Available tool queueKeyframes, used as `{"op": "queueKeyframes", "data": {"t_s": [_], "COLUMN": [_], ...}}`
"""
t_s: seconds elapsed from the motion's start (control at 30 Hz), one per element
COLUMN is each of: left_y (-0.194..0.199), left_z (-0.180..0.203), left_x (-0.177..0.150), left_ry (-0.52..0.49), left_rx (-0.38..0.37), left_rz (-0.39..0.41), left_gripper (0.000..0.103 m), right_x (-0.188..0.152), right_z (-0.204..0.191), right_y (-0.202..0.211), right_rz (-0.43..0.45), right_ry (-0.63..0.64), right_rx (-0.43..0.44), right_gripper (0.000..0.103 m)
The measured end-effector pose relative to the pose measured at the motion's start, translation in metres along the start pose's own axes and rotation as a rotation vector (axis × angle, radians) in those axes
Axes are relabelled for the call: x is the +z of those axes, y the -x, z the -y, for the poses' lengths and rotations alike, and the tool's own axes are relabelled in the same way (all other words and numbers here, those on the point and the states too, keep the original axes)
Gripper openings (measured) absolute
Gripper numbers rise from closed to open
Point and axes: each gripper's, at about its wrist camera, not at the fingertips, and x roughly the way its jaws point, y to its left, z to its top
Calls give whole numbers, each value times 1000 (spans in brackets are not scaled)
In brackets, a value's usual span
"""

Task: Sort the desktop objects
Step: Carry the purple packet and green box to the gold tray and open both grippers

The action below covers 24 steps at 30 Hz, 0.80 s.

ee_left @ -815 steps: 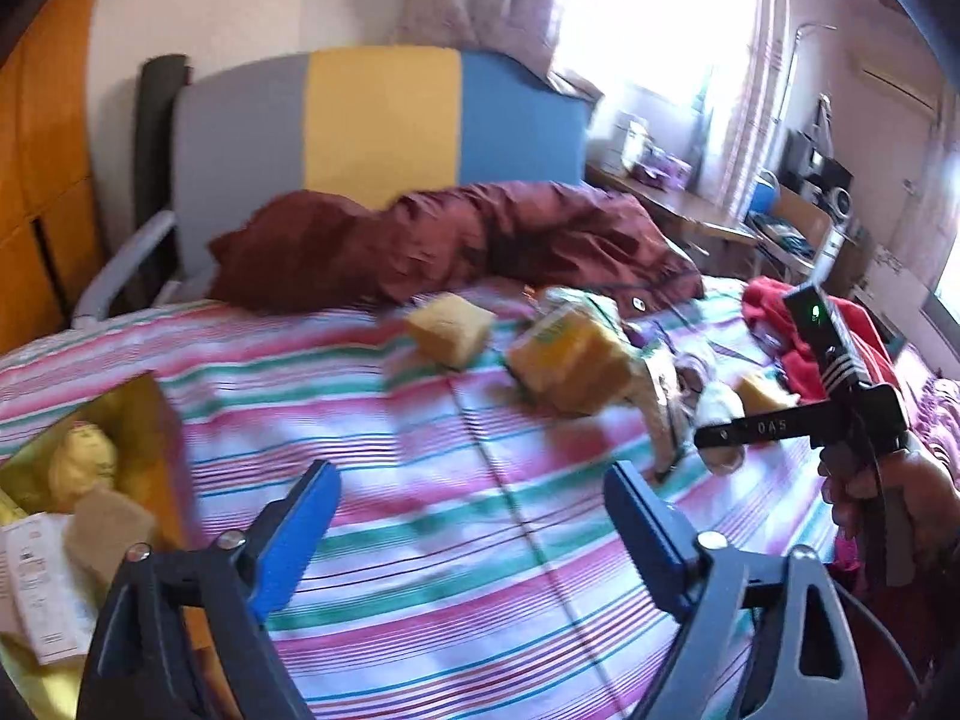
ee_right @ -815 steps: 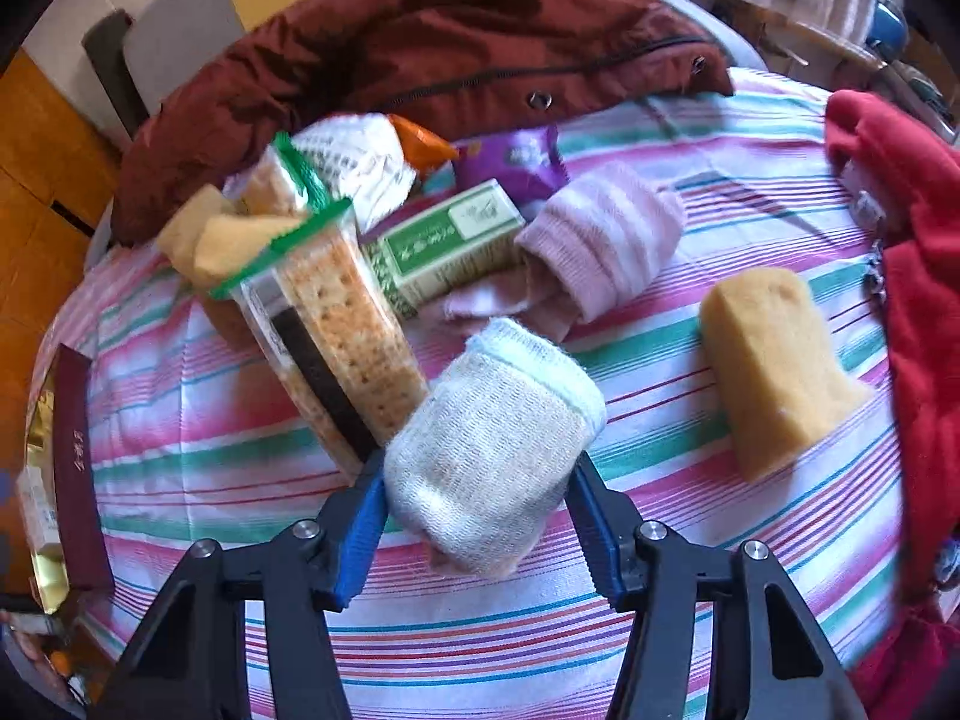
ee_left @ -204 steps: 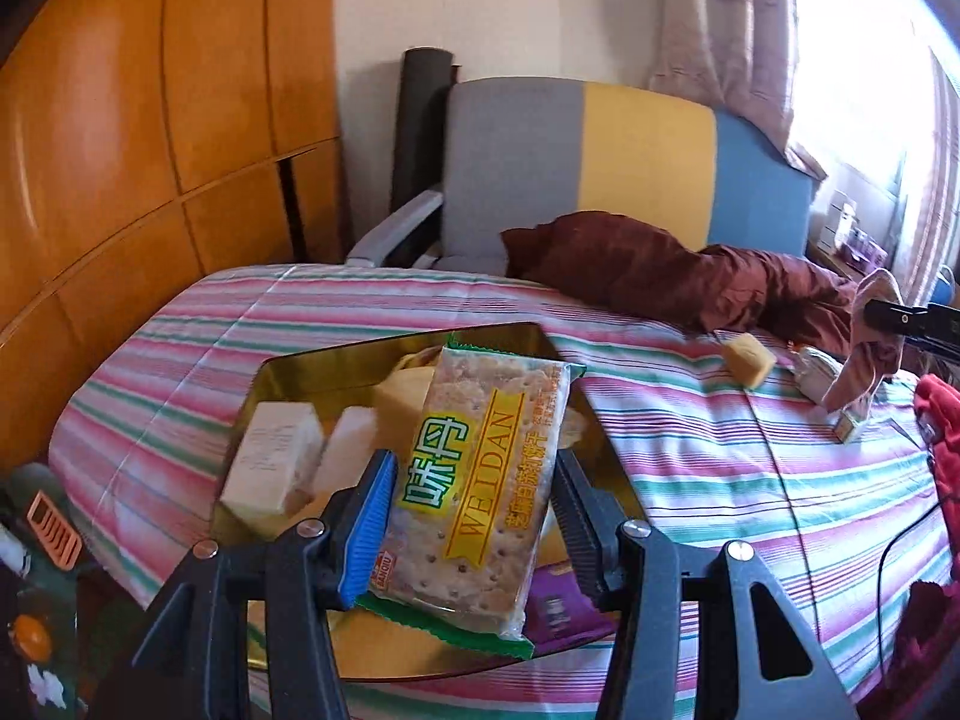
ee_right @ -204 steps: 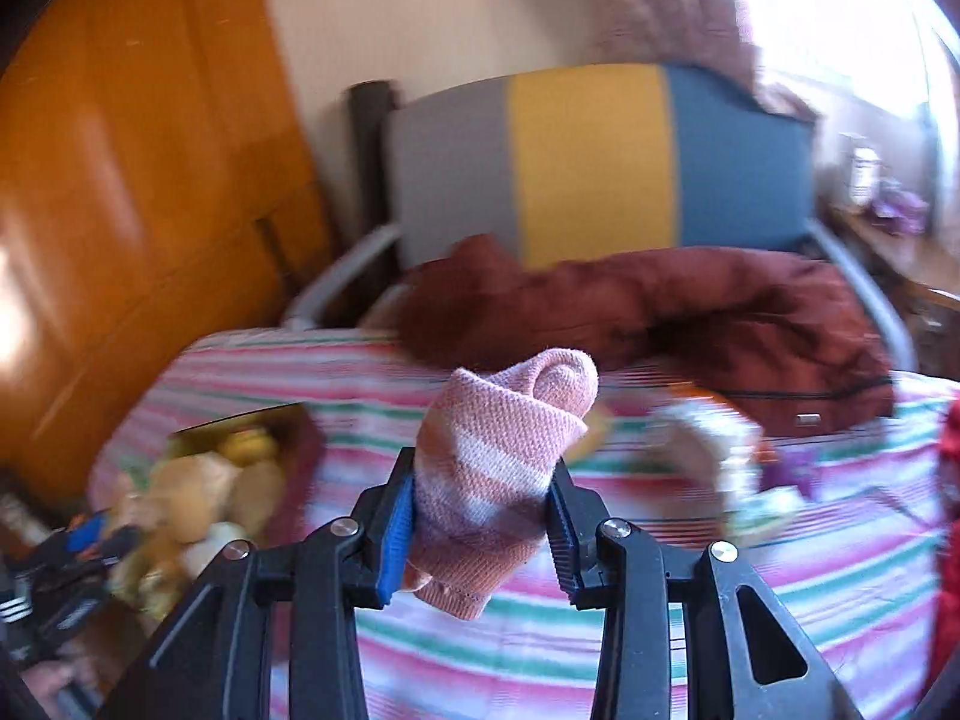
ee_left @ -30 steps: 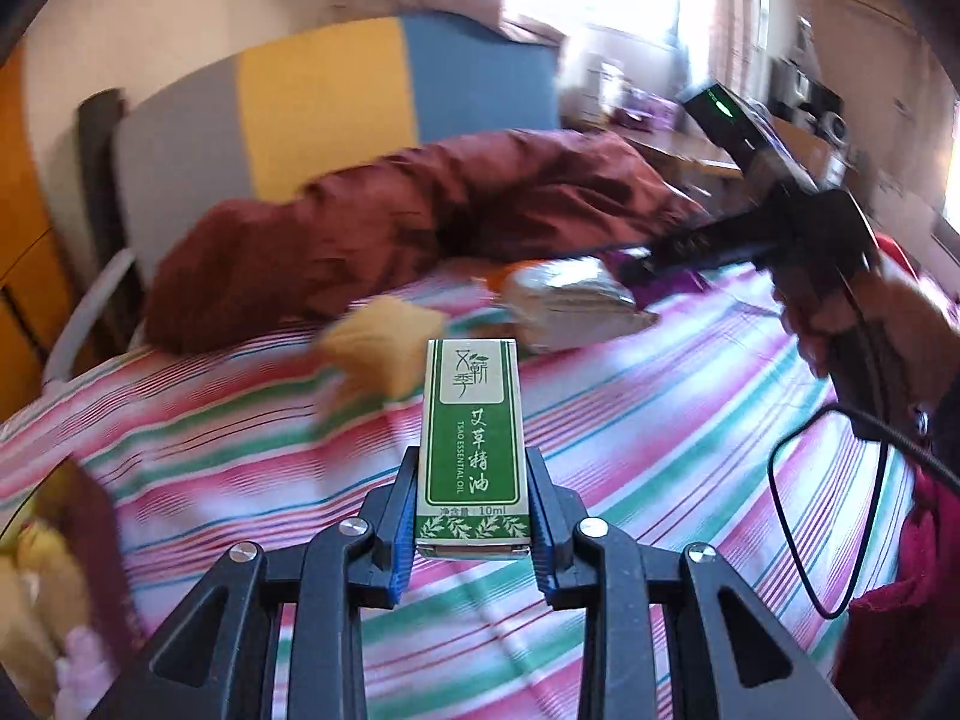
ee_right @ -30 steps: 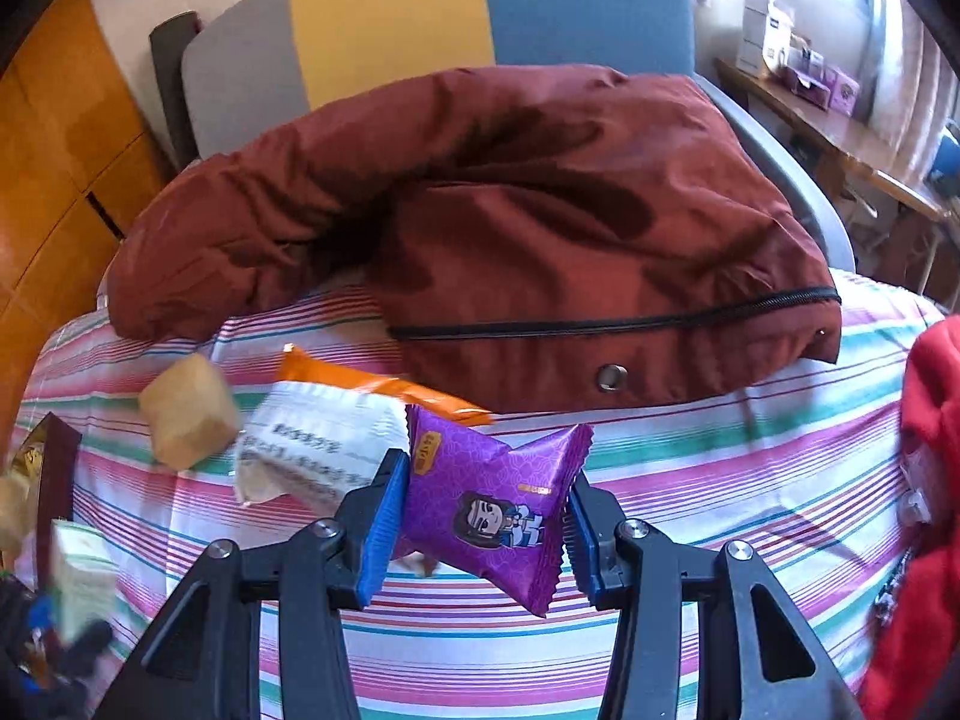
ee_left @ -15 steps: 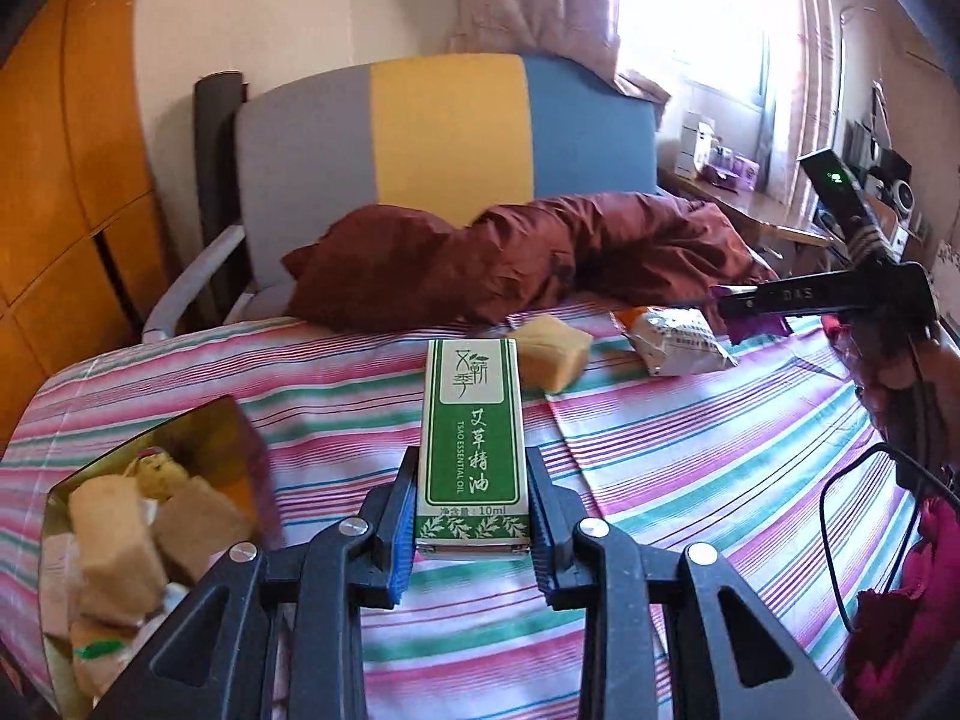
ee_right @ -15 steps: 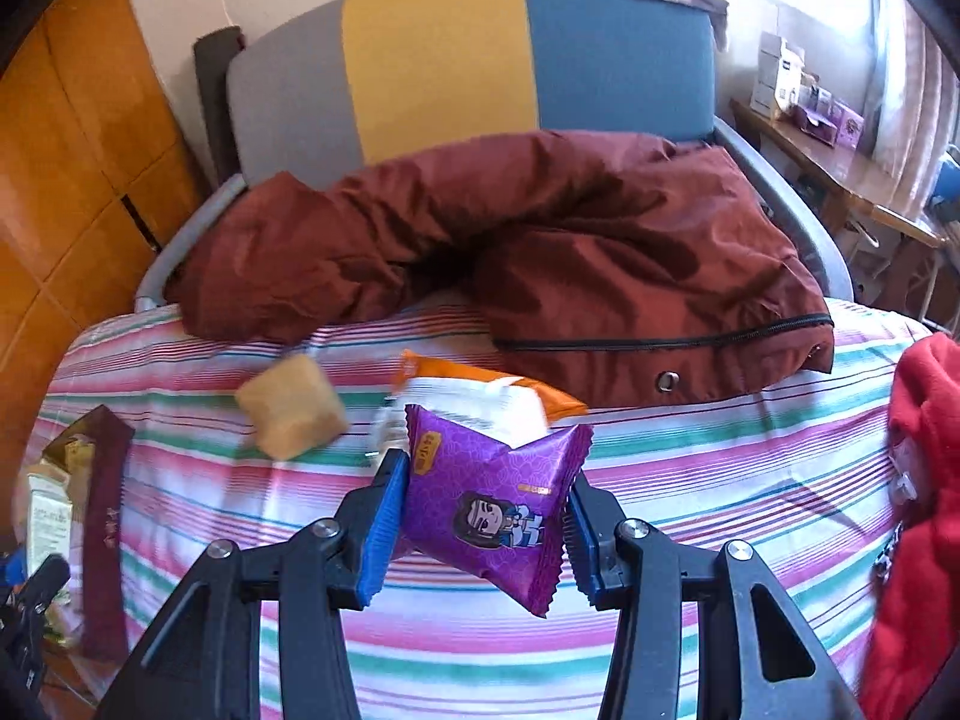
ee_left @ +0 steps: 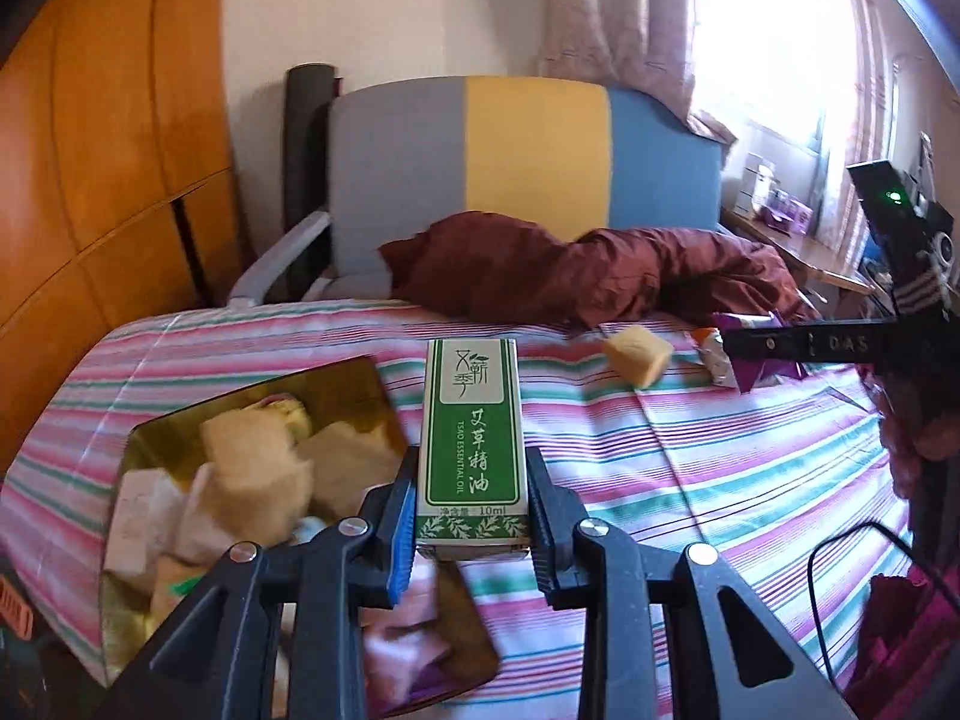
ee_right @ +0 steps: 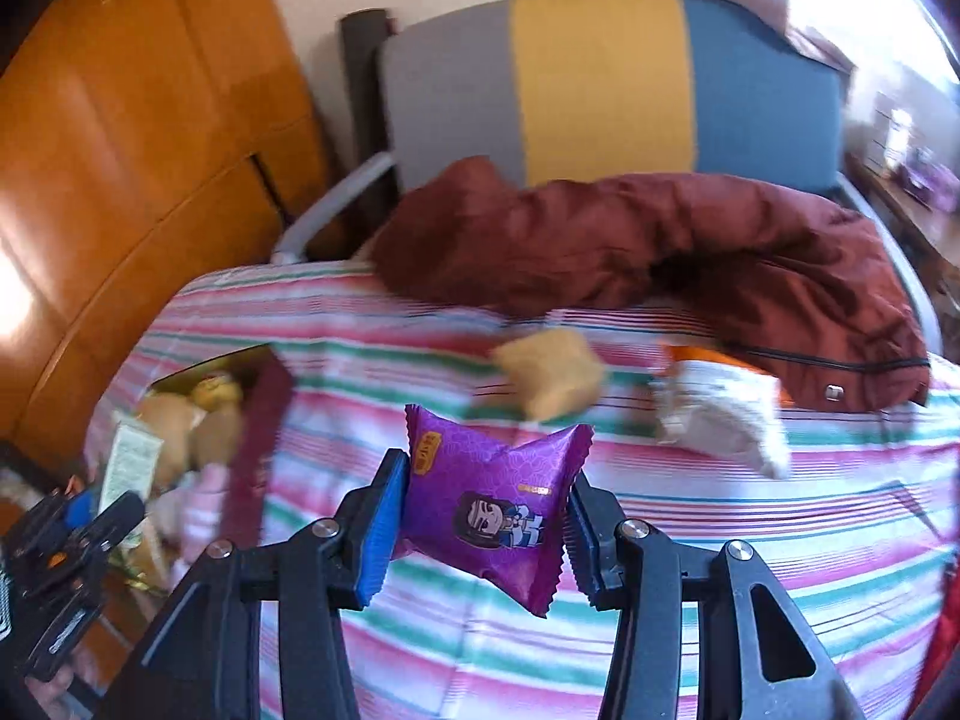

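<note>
My left gripper [ee_left: 471,531] is shut on a green and white essential-oil box [ee_left: 471,444], held upright just right of a gold tin [ee_left: 354,384] full of sponges and packets. My right gripper [ee_right: 477,525] is shut on a purple snack packet [ee_right: 489,504] above the striped cloth. The tin also shows in the right wrist view [ee_right: 264,414] at the left. A yellow sponge [ee_right: 552,381] and a white and orange packet [ee_right: 720,414] lie on the cloth further back. The right gripper shows in the left wrist view [ee_left: 756,354] at the right.
A striped cloth [ee_left: 690,468] covers the table. A dark red jacket [ee_right: 690,240] lies along its far edge before a grey, yellow and blue chair [ee_left: 528,156]. A wooden wall [ee_left: 90,180] stands left. Red cloth [ee_left: 900,648] and a black cable [ee_left: 840,552] lie right.
My left gripper has swung left with the oil box, so the tin is now close below it. My right gripper has moved left with the purple packet, away from the sponge and the white packet.
</note>
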Motion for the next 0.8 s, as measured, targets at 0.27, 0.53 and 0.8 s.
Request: {"op": "queueKeyframes", "data": {"t_s": [0.27,0.53,0.8], "left_y": [16,23,17], "left_z": [-52,-100,-138], "left_x": [-18,-38,-51], "left_ry": [91,176,247], "left_rx": [73,140,194], "left_rz": [2,-12,-36], "left_gripper": [30,30,30], "right_x": [-14,-26,-21], "right_z": [-84,-151,-213], "right_y": [-11,-31,-48], "right_rz": [-7,-33,-43], "right_ry": [56,94,167], "right_rx": [143,239,304], "right_gripper": [49,49,49]}}
